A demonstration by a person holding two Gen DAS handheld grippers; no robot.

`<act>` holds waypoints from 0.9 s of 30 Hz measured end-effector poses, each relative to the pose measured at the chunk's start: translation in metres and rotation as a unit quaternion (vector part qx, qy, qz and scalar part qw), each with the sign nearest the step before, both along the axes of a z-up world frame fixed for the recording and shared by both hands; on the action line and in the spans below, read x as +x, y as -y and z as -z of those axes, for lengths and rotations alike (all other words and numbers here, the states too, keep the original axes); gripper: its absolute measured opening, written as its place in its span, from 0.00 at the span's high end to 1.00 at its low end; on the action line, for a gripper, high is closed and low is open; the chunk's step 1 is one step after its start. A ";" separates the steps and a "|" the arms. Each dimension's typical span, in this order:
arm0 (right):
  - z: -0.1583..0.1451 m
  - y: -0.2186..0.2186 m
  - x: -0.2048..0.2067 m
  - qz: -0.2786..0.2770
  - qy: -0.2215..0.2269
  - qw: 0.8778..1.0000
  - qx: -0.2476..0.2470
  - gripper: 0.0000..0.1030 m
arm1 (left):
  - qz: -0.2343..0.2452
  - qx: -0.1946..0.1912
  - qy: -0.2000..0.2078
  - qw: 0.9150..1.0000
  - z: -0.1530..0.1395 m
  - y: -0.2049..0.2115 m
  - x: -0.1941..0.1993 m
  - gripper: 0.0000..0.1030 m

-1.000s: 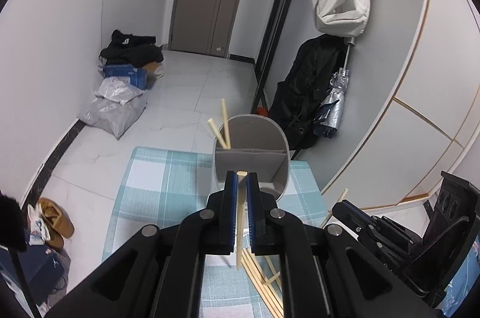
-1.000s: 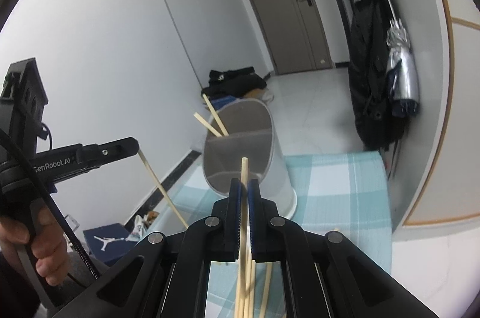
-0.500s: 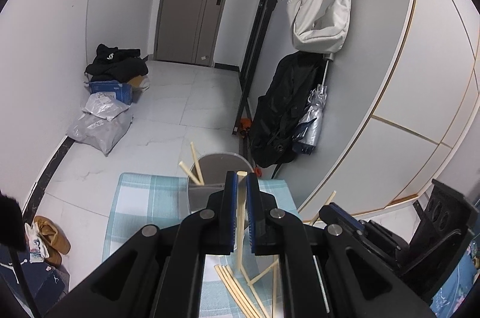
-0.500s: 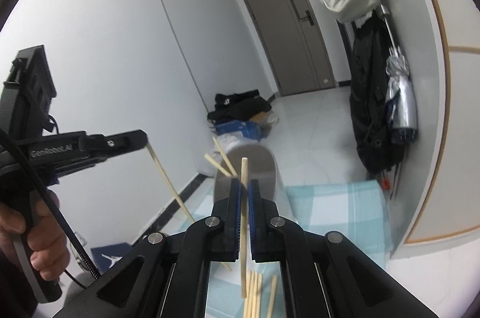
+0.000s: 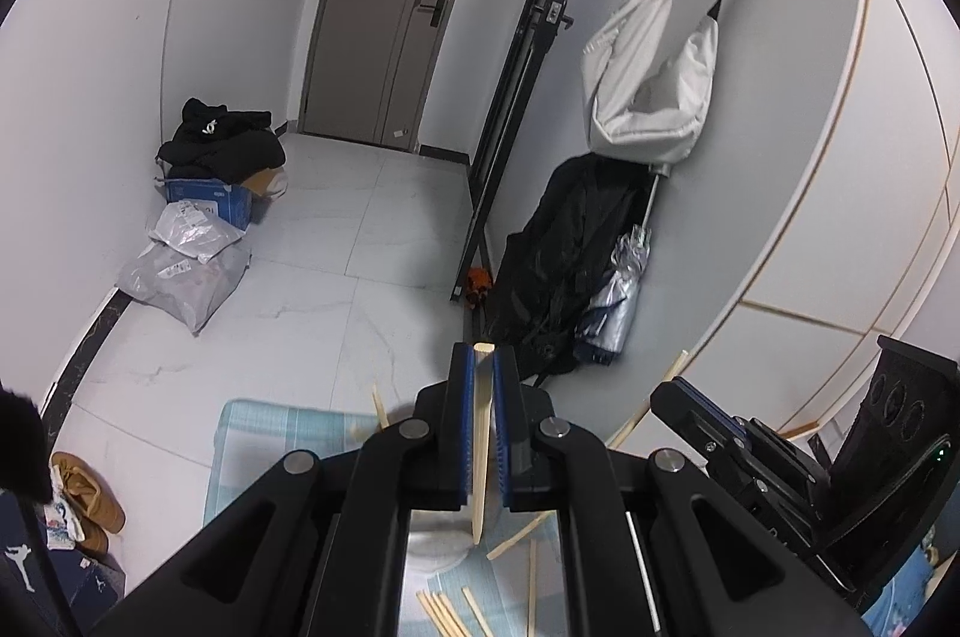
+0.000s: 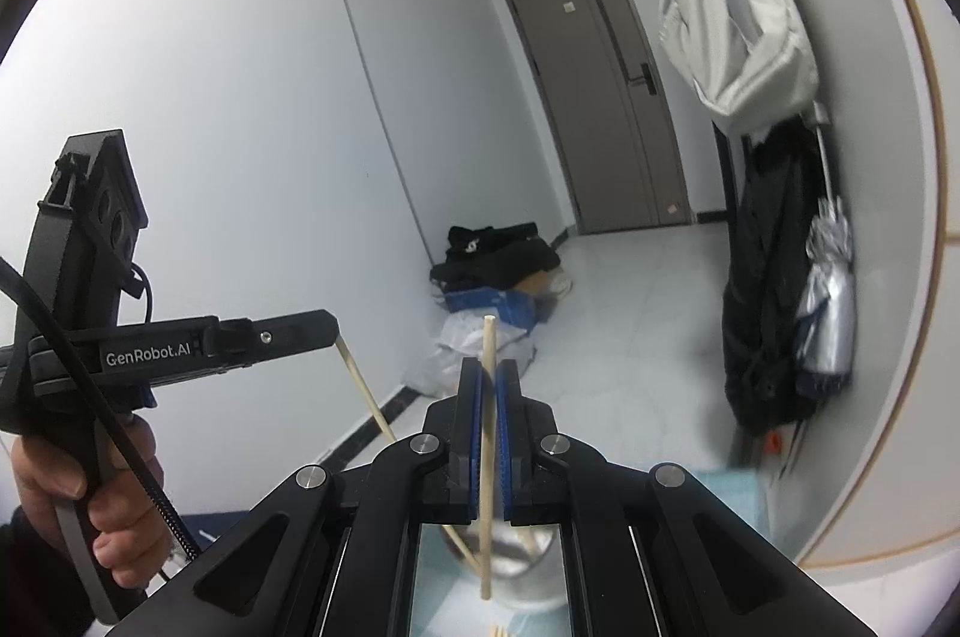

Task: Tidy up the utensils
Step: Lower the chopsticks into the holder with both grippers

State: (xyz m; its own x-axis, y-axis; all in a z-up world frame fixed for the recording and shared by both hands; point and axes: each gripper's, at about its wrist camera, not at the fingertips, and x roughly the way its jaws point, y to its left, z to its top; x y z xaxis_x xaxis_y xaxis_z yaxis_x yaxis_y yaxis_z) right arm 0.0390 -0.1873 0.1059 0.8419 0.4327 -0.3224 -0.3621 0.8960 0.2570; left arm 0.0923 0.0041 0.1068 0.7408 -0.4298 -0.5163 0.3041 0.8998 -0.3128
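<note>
Chopstick [image 5: 480, 448] sits pinched between the blue pads of my left gripper [image 5: 480, 367], jaws nearly together on it, stick running up and down with its square top flush with the fingertips and its lower end hanging over the holder. Second chopstick [image 6: 487, 433] is clamped the same way in my right gripper [image 6: 487, 373], jaws narrow on it, top poking well above the tips, bottom end over the grey holder [image 6: 510, 565]. Holder shows only partly, mostly hidden behind my own gripper frames in both views; two sticks [image 5: 379, 404] already lean out of it. Loose chopsticks [image 5: 444, 610] lie on the blue checked cloth [image 5: 270, 433] just beside the holder. In the right view my left hand [image 6: 78, 493] grips the other tool's handle, its stick slanting down toward the holder.

Further out: white tile floor, black clothes [image 5: 219, 141] on a blue box [image 5: 210, 199], grey plastic bags [image 5: 183, 265], grey door [image 5: 396, 18], white bag [image 5: 654, 78] hanging on the wall, black coat [image 5: 570, 265], folded umbrella [image 5: 618, 289], brown shoes [image 5: 90, 499] at left edge.
</note>
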 end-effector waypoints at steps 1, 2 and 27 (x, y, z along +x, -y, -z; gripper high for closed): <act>-0.004 -0.001 0.006 -0.001 0.003 1.000 -0.003 0.96 | 0.000 -0.002 0.001 1.000 0.000 0.000 0.004 0.97; -0.006 -0.002 0.009 -0.003 0.005 1.000 -0.004 0.96 | 0.000 -0.003 0.002 1.000 -0.001 -0.001 0.007 0.97; 0.018 -0.047 0.112 -0.078 0.009 0.989 -0.129 0.96 | -0.008 -0.028 -0.042 0.999 0.052 -0.026 0.079 0.97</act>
